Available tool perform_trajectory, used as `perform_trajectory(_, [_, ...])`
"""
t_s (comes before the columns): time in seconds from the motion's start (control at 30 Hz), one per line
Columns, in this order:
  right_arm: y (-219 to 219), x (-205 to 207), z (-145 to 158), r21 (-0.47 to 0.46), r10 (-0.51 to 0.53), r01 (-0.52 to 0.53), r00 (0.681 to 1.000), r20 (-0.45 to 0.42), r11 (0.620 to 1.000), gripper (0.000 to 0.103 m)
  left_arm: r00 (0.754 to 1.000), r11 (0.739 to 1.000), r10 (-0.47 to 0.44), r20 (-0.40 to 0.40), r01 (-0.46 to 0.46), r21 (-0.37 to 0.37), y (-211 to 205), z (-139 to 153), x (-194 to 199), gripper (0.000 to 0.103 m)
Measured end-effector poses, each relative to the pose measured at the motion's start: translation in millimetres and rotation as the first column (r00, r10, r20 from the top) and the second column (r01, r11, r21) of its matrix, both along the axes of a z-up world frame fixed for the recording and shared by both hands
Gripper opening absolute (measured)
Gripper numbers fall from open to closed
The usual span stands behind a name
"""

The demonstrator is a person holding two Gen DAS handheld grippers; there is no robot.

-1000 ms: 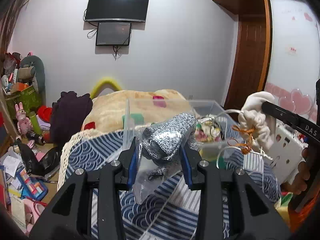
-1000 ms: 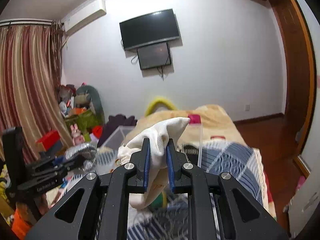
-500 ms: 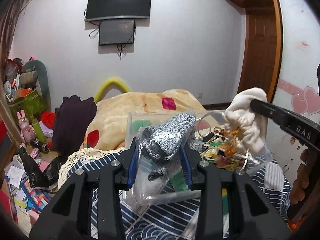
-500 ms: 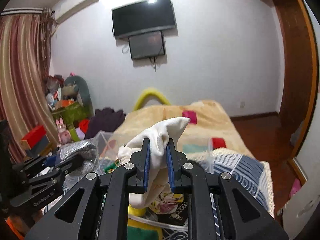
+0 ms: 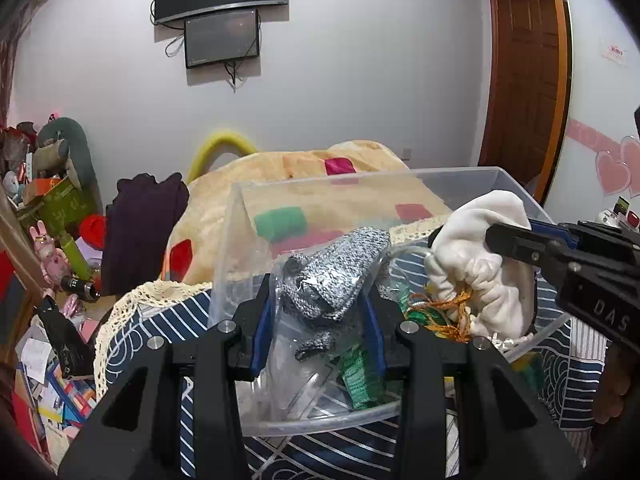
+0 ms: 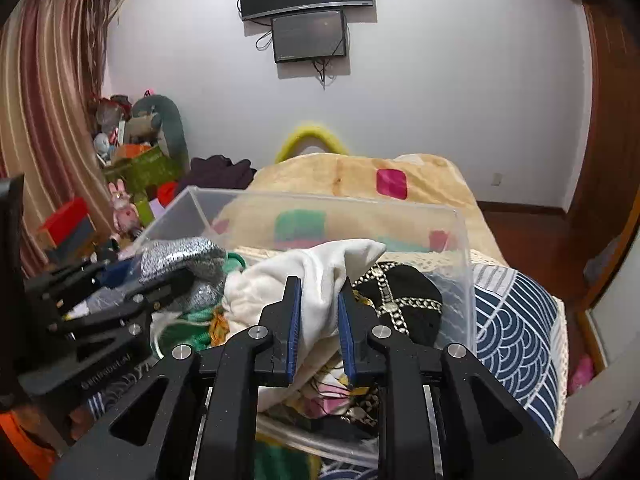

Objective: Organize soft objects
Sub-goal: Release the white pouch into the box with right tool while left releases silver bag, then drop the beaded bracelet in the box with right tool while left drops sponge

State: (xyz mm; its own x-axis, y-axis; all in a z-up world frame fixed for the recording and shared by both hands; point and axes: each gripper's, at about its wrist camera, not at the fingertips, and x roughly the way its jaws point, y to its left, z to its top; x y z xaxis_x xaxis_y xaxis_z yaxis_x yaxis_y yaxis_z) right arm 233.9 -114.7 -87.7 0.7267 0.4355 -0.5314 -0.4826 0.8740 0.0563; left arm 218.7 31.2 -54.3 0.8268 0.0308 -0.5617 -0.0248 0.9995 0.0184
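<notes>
Left gripper (image 5: 320,316): fingers pinching bagged grey knit (image 5: 336,276), upright between them.
Right gripper (image 6: 320,332): fingers clamped on white pouch (image 6: 316,280).
Clear bin (image 6: 320,208): directly below and ahead of both grippers.

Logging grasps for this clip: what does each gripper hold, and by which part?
Left gripper: shut on the grey knit item in a clear plastic bag, gripped around its lower middle. Right gripper: shut on the white cloth pouch, near its plain end.
</notes>
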Motion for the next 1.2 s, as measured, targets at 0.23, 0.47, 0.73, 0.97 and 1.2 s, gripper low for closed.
perform_trajectory(0.23, [-18.0,-9.8,1.1,0.008,0.041,-0.041,0.999,-0.033,0.999,0.044,1.000,1.000,-0.002,-0.009,0.002,-0.014,0.4,2.1,-6.4,0.054])
perform_trajectory(0.47, [-35.8,-38.7,12.7,0.011,0.065,-0.065,0.998,0.009,0.998,0.057,0.999,0.999,-0.021,0.035,0.022,-0.023,-0.9,15.6,-35.9,0.070])
perform_trajectory(0.73, [-45.6,-67.0,10.8,-0.026,0.054,-0.053,0.997,0.062,0.998,0.061,0.995,0.998,-0.008,0.100,0.015,-0.066,-2.7,32.7,-74.4,0.101])
perform_trajectory(0.97, [-46.3,-73.0,-34.7,-0.093,0.074,-0.077,0.997,-0.036,0.993,0.055,0.999,0.989,-0.040,0.035,0.045,-0.139,-10.3,15.3,-85.0,0.102])
perform_trajectory(1.2, [-38.0,-64.0,-69.1,-0.131,0.106,-0.122,0.987,-0.124,0.984,0.028,0.995,0.989,-0.088,-0.039,0.083,-0.122,-34.2,-13.5,-75.4,0.102])
